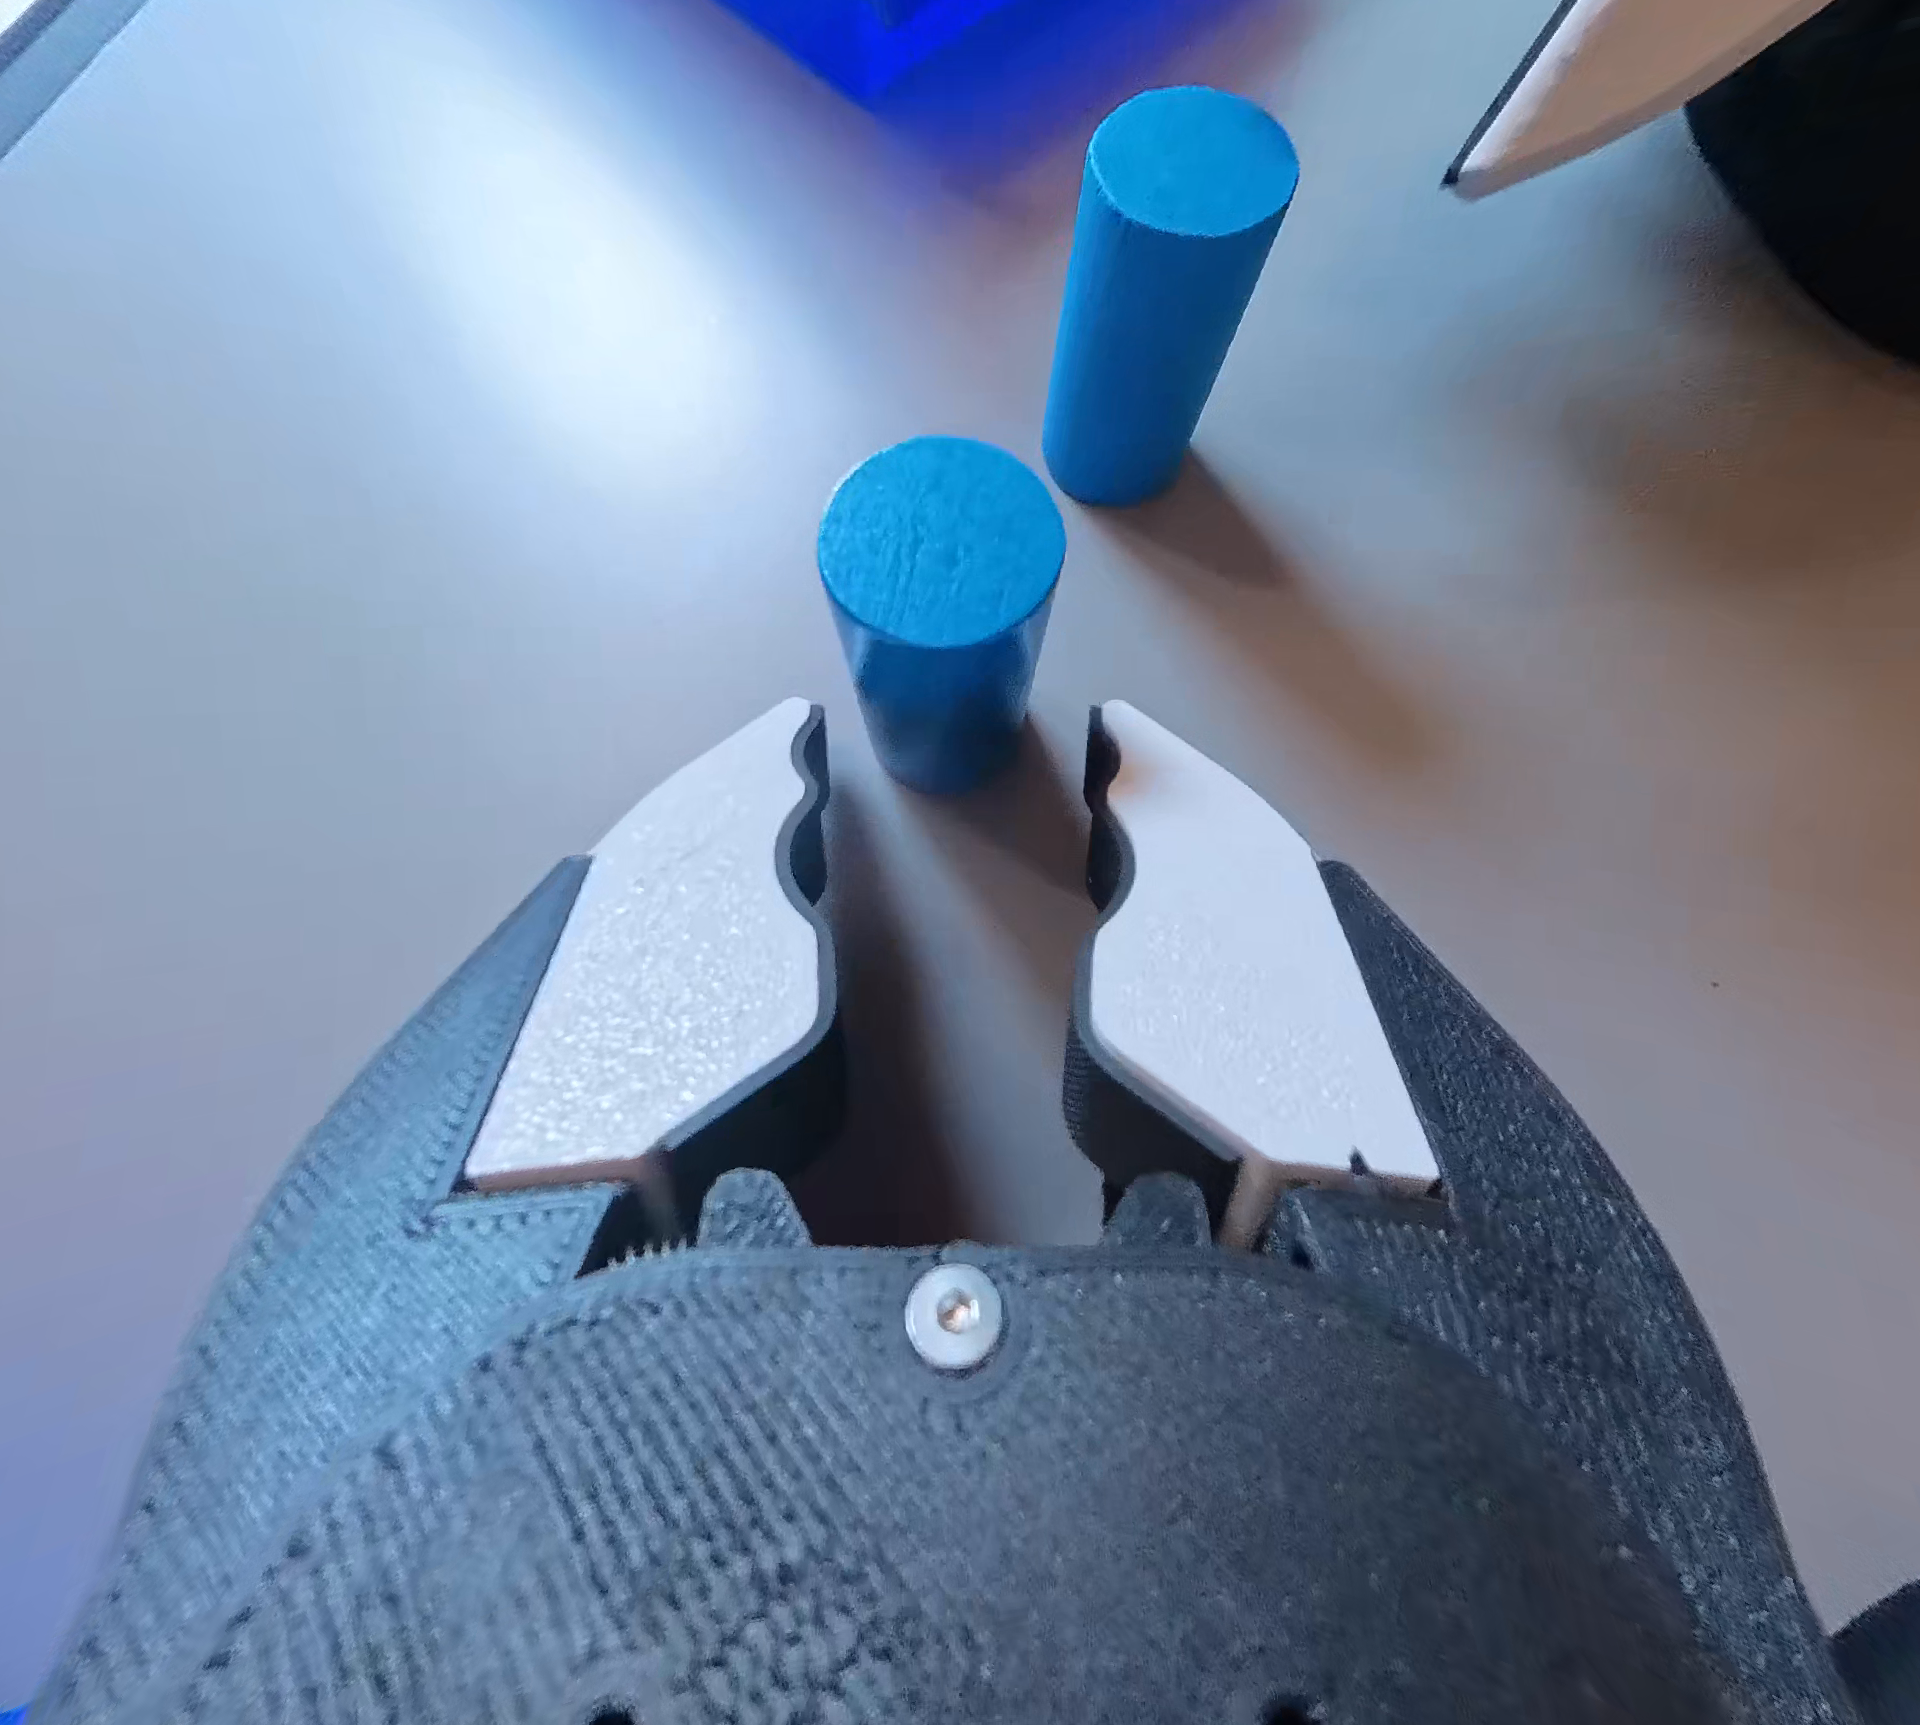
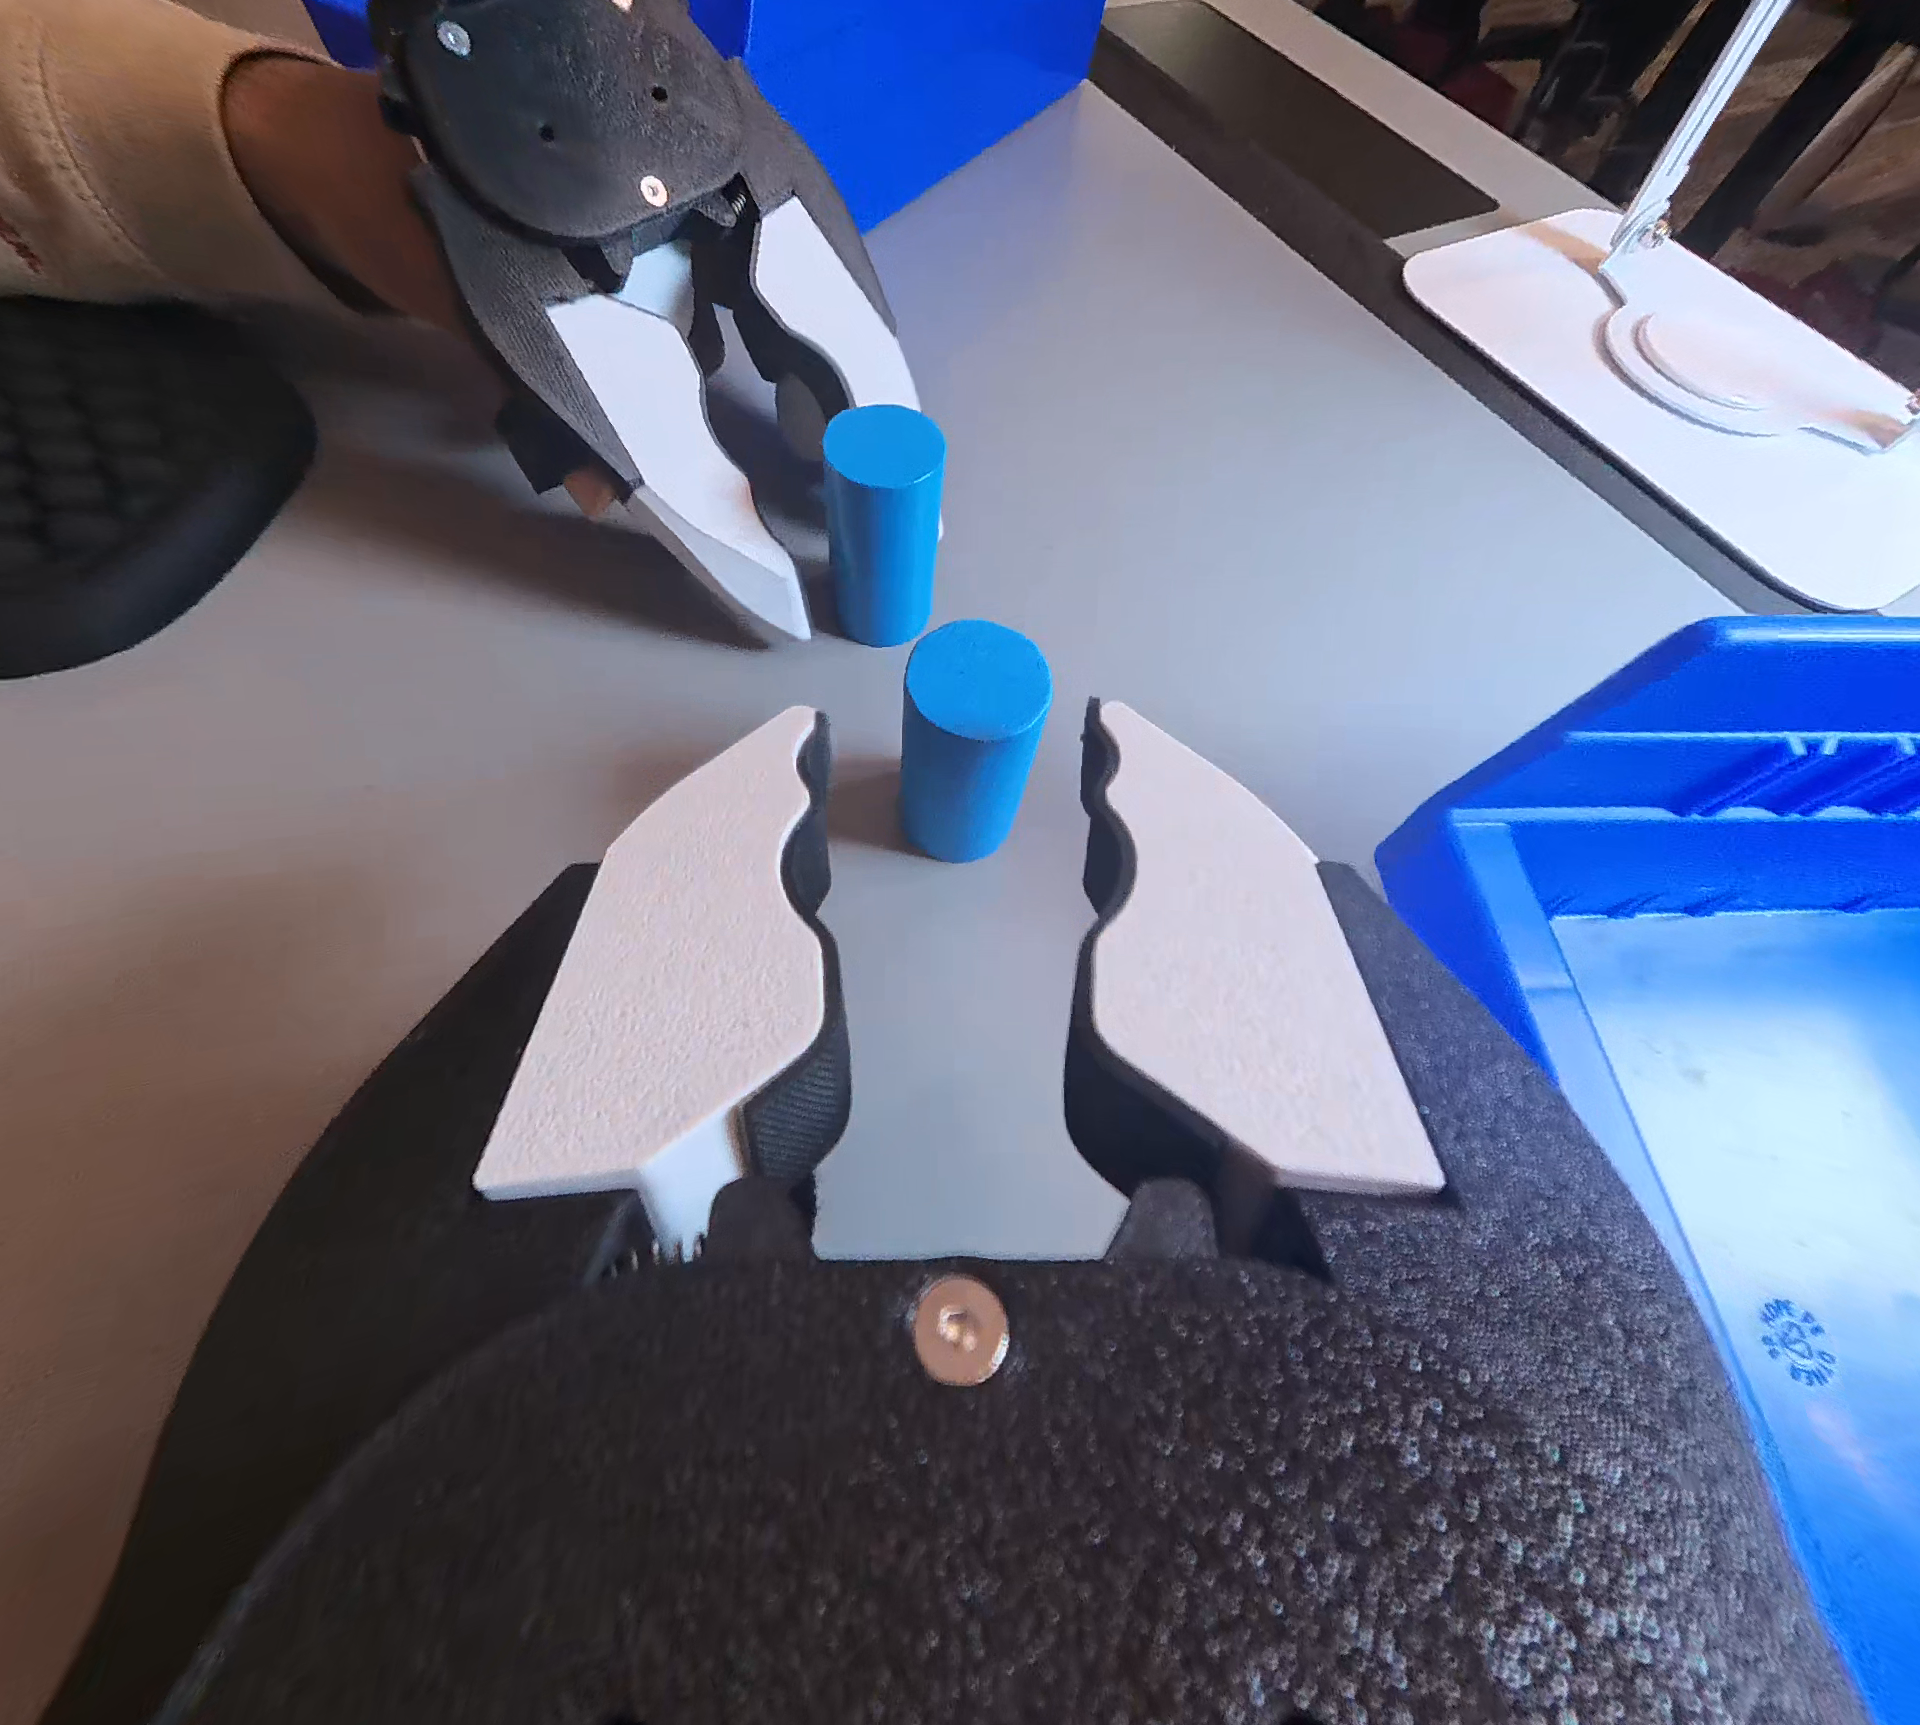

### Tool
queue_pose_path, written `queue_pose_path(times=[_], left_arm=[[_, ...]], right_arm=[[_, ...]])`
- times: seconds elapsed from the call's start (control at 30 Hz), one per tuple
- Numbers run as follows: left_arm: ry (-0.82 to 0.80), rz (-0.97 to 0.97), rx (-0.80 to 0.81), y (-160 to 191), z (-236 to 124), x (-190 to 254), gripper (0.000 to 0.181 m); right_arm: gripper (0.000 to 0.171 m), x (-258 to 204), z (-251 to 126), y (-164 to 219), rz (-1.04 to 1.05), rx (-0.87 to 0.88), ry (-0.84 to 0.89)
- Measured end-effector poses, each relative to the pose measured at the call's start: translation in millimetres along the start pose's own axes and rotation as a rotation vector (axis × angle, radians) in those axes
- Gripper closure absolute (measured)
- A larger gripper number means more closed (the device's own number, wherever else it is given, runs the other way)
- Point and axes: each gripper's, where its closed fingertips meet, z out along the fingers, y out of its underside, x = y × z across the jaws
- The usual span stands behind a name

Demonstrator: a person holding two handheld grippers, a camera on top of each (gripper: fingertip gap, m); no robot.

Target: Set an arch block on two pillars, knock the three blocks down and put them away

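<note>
Both grippers hold their fingers apart, gripping nothing. Just ahead of the right gripper [image 2: 956,719] stands 1 blue pillar [image 2: 971,740] upright on the bench [image 2: 1195,449]; the second pillar [image 2: 883,522] stands beside it, between the left gripper's [image 2: 821,532] tips. No arch block is visible. Either fingertip could likely nudge and topple a pillar early. Bins: near bin [image 2: 1662,740], far bin [image 2: 935,13]. An embossed mark sits on the near bin's floor.
</note>
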Motion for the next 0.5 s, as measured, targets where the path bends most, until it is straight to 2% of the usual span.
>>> queue_pose_path(times=[0.07, 0.13, 0.5], left_arm=[[-0.01, 0.003, 0.023, -4.4, 0.0, -0.7, 0.135], [-0.013, 0.015, 0.029, -5.9, 0.1, -0.4, 0.15], [-0.015, 0.045, -0.008, 2.7, -6.8, 4.4, 0.15]], right_arm=[[0.125, 0.2, 2.4, 5.4, 0.008, -0.027, -0.004], [0.125, 1.2, 6.0, 11.3, 0.023, -0.053, -0.003], [0.137, 3.9, 27.7, 30.9, 0.069, -0.138, 0.008]])
